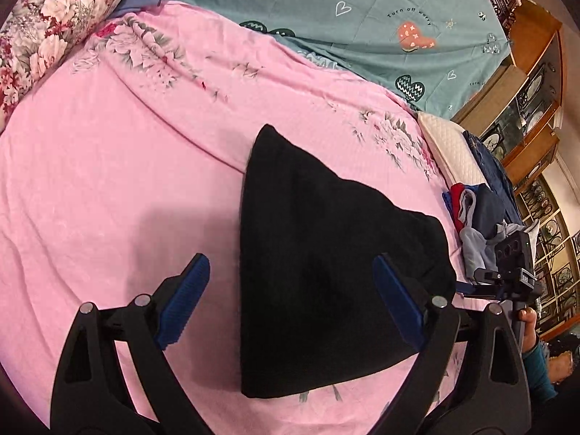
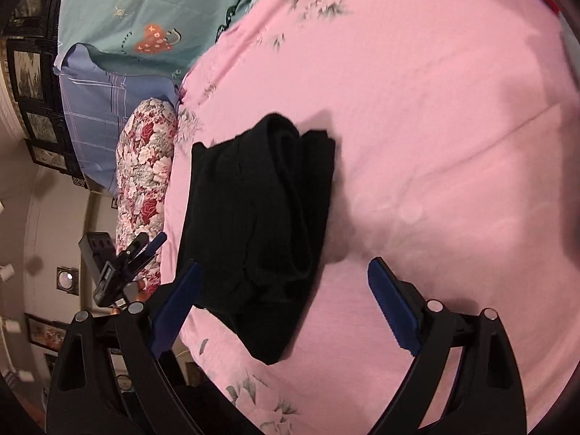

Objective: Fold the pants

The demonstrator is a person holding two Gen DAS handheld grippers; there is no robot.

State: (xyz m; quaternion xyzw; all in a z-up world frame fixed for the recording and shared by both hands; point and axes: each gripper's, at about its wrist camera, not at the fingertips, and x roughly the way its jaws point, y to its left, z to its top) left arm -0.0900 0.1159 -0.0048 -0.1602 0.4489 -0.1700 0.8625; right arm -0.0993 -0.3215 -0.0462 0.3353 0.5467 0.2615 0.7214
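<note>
A: Both jaws are being held spread, nothing pinched: left gripper (image 1: 291,304), right gripper (image 2: 286,308).

B: Beyond, at twelve o'clock, the black pants (image 1: 326,264) are lying folded on the pink sheet (image 1: 119,181); being soft and limp, an edge is judged best gripped.

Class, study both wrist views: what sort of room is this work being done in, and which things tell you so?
Most likely a bedroom at home. The black pants lie on a bed with a pink floral sheet, a floral pillow and a teal quilt.
</note>
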